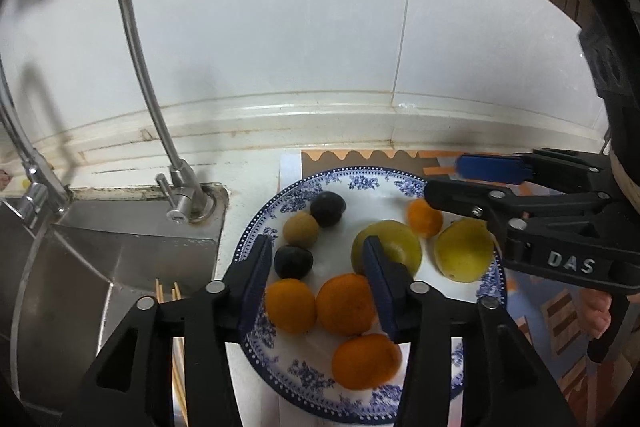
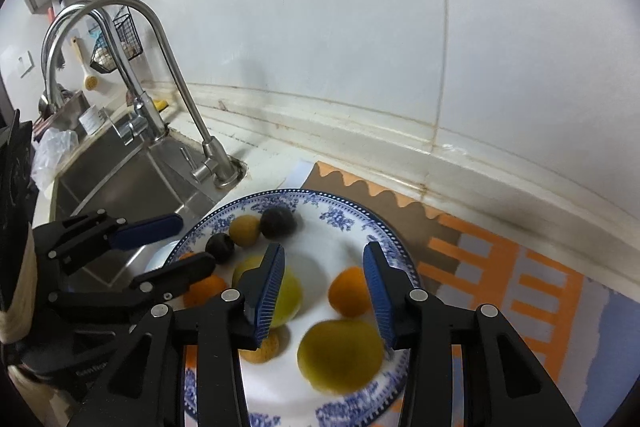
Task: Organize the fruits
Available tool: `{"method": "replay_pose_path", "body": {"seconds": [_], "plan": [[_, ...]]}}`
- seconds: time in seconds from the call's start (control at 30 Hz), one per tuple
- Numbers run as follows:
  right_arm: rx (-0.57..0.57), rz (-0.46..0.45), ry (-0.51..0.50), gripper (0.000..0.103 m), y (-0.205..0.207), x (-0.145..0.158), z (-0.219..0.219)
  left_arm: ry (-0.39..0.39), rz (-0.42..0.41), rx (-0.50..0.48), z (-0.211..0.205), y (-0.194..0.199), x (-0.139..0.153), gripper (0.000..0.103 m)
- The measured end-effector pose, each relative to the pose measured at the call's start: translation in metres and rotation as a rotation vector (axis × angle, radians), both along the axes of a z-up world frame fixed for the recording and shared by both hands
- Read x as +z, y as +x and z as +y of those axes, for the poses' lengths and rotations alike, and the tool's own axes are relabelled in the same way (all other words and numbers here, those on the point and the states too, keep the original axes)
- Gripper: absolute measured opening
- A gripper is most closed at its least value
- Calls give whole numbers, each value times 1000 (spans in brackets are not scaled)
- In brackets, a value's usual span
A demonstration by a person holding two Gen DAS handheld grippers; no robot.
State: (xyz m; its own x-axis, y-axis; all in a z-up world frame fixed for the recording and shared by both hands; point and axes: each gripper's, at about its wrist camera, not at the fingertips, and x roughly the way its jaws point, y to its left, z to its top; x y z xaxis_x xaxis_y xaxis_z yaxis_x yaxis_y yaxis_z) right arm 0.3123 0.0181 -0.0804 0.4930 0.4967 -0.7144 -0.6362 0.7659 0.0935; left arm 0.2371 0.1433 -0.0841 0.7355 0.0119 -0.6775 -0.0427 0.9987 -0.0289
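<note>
Steel faucet (image 1: pixel 176 163) beside fruit plate (image 1: pixel 360 183), right gripper (image 1: pixel 456 183) possibly overhanging rim

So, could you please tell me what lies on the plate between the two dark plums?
In the left wrist view, a small tan-brown fruit sits between the two dark plums, touching or nearly touching both, on the blue-patterned plate.
</note>
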Motion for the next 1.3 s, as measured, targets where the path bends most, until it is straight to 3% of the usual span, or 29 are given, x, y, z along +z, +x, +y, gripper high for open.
{"method": "replay_pose_path", "body": {"seconds": [0.07,0.2,0.27,0.4,0.5,0.73,0.87,1.13,1.3], "plan": [[-16,-24,9,51,-9,8,-9,12,-16,2,-6,-9,9,50],[-54,-76,18,52,-29,24,-27,44,-66,13,-19,-29,26,63],[-77,-90,26,61,-39,32,-37,60,-95,26,-27,-40,36,69],[-132,-143,36,65,-65,51,-60,92,-154,60,-39,-66,56,80],[-173,-175,44,76,-86,63,-77,116,-190,79,-50,-87,67,88],[-225,-231,57,87,-138,81,-110,128,-235,71,-78,-137,80,100],[-282,-271,57,92,-170,90,-132,118,-248,67,-92,-157,85,102],[-375,-270,63,92,-226,95,-174,75,-256,25,-121,-198,91,103],[-428,-261,59,92,-255,95,-194,98,-281,13,-135,-220,97,103]]}}
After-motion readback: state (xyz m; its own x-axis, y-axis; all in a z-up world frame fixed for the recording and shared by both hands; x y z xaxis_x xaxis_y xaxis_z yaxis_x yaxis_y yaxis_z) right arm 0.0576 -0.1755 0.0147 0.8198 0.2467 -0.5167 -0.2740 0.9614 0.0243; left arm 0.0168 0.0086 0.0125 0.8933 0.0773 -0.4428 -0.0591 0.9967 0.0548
